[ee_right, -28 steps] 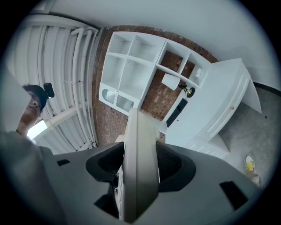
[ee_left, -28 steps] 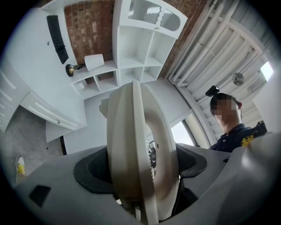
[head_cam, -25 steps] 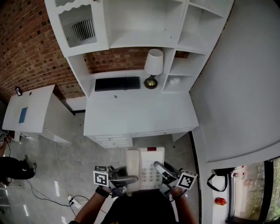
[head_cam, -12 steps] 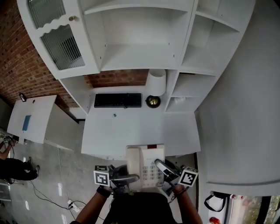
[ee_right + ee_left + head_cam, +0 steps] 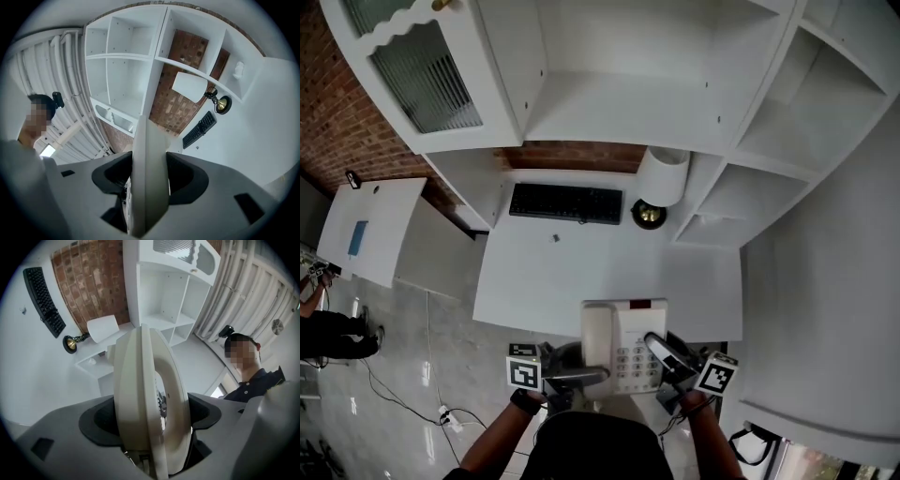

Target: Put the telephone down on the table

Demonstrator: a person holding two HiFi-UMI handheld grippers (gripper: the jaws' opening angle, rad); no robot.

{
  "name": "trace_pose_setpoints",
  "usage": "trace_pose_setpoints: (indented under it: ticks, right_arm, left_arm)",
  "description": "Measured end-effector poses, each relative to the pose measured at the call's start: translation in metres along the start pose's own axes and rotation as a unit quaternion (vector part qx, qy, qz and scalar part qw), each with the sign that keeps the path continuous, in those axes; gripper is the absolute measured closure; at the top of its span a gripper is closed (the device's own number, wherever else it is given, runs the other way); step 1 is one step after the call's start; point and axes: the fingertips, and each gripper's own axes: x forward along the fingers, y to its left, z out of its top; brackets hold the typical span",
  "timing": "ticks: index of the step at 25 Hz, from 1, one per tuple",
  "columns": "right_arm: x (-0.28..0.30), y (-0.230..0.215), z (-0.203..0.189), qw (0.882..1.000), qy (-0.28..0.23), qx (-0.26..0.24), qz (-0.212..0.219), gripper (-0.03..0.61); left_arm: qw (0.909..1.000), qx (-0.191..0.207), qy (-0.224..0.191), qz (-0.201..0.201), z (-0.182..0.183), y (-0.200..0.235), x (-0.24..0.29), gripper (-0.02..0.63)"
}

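Note:
A cream desk telephone (image 5: 623, 345) with a handset and keypad hangs in the air at the near edge of the white table (image 5: 581, 272). My left gripper (image 5: 581, 375) is shut on its left side, where the handset (image 5: 150, 404) fills the space between the jaws. My right gripper (image 5: 661, 354) is shut on the telephone's right edge (image 5: 149, 178), seen end-on between its jaws. The phone sits level, keypad up, in the head view.
On the table's far side lie a black keyboard (image 5: 565, 202) and a brass lamp with a white shade (image 5: 661, 180). White shelving (image 5: 647, 84) rises behind. A lower white table (image 5: 366, 230) stands left. A person (image 5: 246, 371) shows in the gripper views.
The telephone and both grippers have moved forward from over the floor to the table's near edge. The grip on the phone is unchanged.

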Motion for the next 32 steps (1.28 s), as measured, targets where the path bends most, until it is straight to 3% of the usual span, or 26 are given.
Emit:
trace_pose_setpoints:
  ticks: [7, 13, 23, 32]
  right_arm:
    - [0.043, -0.029, 0.006, 1.0, 0.003, -0.017, -0.014, 0.362]
    - [0.074, -0.061, 0.0, 1.0, 0.01, -0.009, -0.015, 0.362]
    - [0.117, -0.107, 0.021, 1.0, -0.013, -0.02, -0.017, 0.362]
    - [0.134, -0.153, 0.017, 0.999, -0.023, 0.001, -0.029, 0.362]
  left_arm:
    - [1.0, 0.008, 0.002, -0.004, 0.032, 0.039, -0.021, 0.19]
    - [0.9997, 0.0, 0.015, 0.019, 0.038, 0.082, -0.039, 0.189]
    - [0.9998, -0.007, 0.018, -0.003, 0.073, 0.142, -0.046, 0.189]
    - [0.9987, -0.031, 0.04, 0.005, 0.075, 0.192, -0.051, 0.184]
